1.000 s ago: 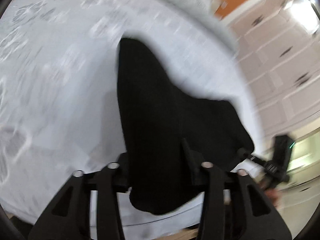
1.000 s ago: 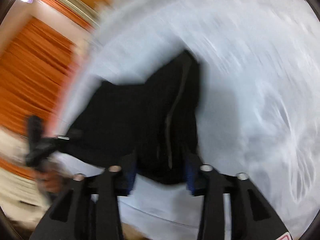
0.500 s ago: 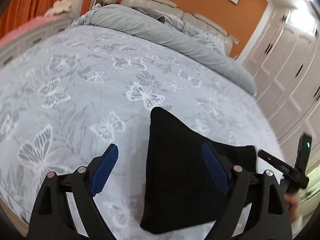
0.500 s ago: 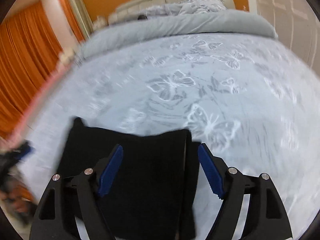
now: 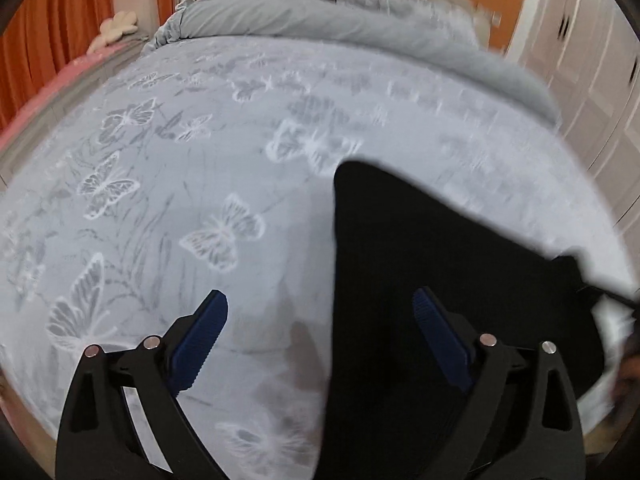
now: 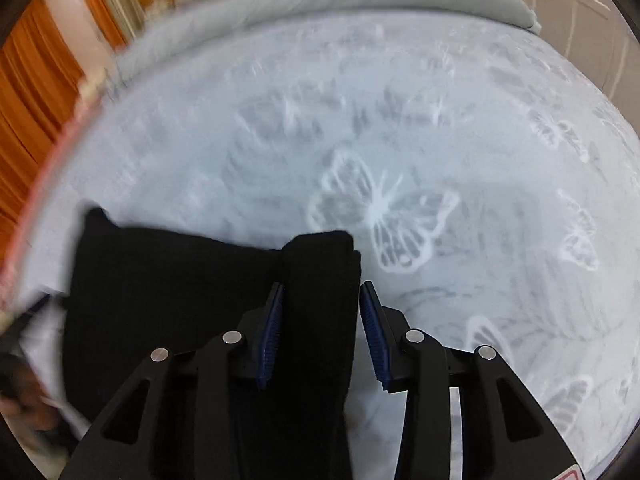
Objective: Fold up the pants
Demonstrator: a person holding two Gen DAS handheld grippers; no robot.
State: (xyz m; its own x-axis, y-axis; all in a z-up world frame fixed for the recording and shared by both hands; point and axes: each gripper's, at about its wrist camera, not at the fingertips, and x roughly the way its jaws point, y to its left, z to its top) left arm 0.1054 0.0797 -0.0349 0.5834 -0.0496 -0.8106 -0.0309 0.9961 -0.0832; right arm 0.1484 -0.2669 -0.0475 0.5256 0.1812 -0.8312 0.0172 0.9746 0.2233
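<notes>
Black pants (image 5: 420,264) lie folded on a grey butterfly-print bedspread (image 5: 180,160) near the bed's front edge. My left gripper (image 5: 320,316) is wide open above the pants' left edge, its right pad (image 5: 436,336) over the black cloth, its left pad over the bedspread. In the right wrist view the pants (image 6: 180,280) spread to the left. My right gripper (image 6: 320,320) has its jaws partly closed around the pants' thick right edge (image 6: 320,280), with small gaps at both pads.
A rolled grey duvet (image 5: 360,28) and the headboard lie at the bed's far end. Orange curtains (image 5: 52,20) hang at left, white wardrobe doors (image 5: 592,72) stand at right. The bed's front edge runs just below the grippers.
Both grippers let go of the pants, which dropped flat on the bed. The left gripper stayed wide open; the right one narrowed around the pants' right edge.
</notes>
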